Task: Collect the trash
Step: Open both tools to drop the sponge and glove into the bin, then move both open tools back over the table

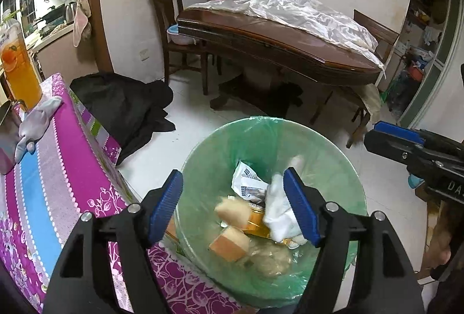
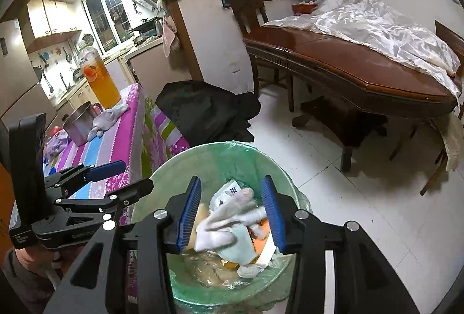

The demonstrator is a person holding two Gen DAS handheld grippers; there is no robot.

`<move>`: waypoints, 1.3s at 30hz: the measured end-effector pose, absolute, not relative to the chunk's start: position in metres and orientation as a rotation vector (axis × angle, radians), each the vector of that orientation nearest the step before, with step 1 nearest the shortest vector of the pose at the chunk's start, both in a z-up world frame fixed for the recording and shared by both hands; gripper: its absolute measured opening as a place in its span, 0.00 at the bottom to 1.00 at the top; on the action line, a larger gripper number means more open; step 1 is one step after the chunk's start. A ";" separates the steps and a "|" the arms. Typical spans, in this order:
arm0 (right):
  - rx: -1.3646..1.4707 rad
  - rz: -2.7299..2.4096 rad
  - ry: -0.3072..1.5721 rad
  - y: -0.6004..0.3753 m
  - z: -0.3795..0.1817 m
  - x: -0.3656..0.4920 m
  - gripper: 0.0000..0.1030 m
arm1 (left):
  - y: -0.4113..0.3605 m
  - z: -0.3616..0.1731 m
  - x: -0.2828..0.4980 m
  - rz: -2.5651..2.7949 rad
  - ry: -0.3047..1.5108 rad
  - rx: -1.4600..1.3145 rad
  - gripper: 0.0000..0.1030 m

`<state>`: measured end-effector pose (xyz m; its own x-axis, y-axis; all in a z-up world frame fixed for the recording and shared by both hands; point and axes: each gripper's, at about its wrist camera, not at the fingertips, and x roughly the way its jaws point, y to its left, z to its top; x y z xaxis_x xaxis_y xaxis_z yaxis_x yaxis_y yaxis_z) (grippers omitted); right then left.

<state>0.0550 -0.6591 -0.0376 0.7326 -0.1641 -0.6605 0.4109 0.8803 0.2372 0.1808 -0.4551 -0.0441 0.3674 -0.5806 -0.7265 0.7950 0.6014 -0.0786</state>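
A trash bin with a green liner [image 1: 261,122] [image 2: 220,148] stands on the floor beside the purple-clothed table. My left gripper [image 1: 232,173] hangs open over it with nothing between its pads; below lie a printed wrapper [image 1: 246,180], bread chunks [image 1: 229,244] and a white glove [image 1: 278,209]. My right gripper [image 2: 231,179] is open above the same bin. The white glove [image 2: 226,221] is blurred between its blue pads and not pinched. Each gripper shows in the other's view: the right one [image 1: 388,148] and the left one [image 2: 124,176].
The table with the purple floral cloth [image 1: 58,183] [image 2: 127,122] carries another white glove [image 1: 37,122] [image 2: 107,116], an orange drink bottle [image 1: 20,73] [image 2: 101,82] and a metal pot [image 2: 78,125]. A black cloth heap [image 1: 124,105] lies on the floor. A wooden dining table [image 1: 290,44] stands behind.
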 end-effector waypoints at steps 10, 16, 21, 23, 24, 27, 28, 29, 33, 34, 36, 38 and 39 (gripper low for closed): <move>0.371 -0.324 0.671 -0.656 -0.036 0.053 0.43 | -0.455 -0.044 0.180 -0.901 0.793 0.307 0.67; 0.328 -0.249 0.597 -0.625 -0.026 0.052 0.47 | -0.408 -0.043 0.188 -0.849 0.781 0.285 0.67; 0.283 -0.093 0.615 -0.568 -0.030 0.088 0.47 | -0.328 -0.044 0.212 -0.721 0.787 0.226 0.67; 0.267 -0.030 0.630 -0.541 -0.031 0.109 0.47 | -0.288 -0.042 0.224 -0.649 0.789 0.198 0.67; 0.260 -0.004 0.638 -0.529 -0.032 0.117 0.47 | -0.264 -0.041 0.230 -0.603 0.787 0.183 0.67; 0.228 0.088 0.666 -0.483 -0.035 0.147 0.47 | -0.190 -0.037 0.247 -0.468 0.789 0.114 0.67; 0.219 0.114 0.671 -0.469 -0.035 0.155 0.47 | -0.161 -0.036 0.253 -0.413 0.790 0.084 0.67; 0.209 0.145 0.677 -0.451 -0.035 0.166 0.48 | -0.139 -0.035 0.258 -0.366 0.790 0.060 0.67; 0.180 0.232 0.689 -0.399 -0.033 0.196 0.50 | -0.032 -0.037 0.276 -0.145 0.801 -0.065 0.67; 0.173 0.255 0.693 -0.385 -0.032 0.204 0.50 | -0.005 -0.038 0.279 -0.093 0.799 -0.103 0.67; 0.158 0.289 0.701 -0.361 -0.032 0.217 0.51 | 0.034 -0.039 0.282 -0.020 0.800 -0.176 0.67; 0.142 0.321 0.712 -0.337 -0.032 0.231 0.51 | 0.067 -0.045 0.286 0.030 0.810 -0.247 0.67; 0.135 0.332 0.716 -0.329 -0.032 0.237 0.51 | 0.079 -0.049 0.290 0.046 0.819 -0.275 0.67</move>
<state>0.2368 -0.3285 -0.0319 0.7049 0.3432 -0.6207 -0.2516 0.9392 0.2336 0.2901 0.0794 -0.0491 0.6840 -0.0654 -0.7266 -0.1460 0.9635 -0.2242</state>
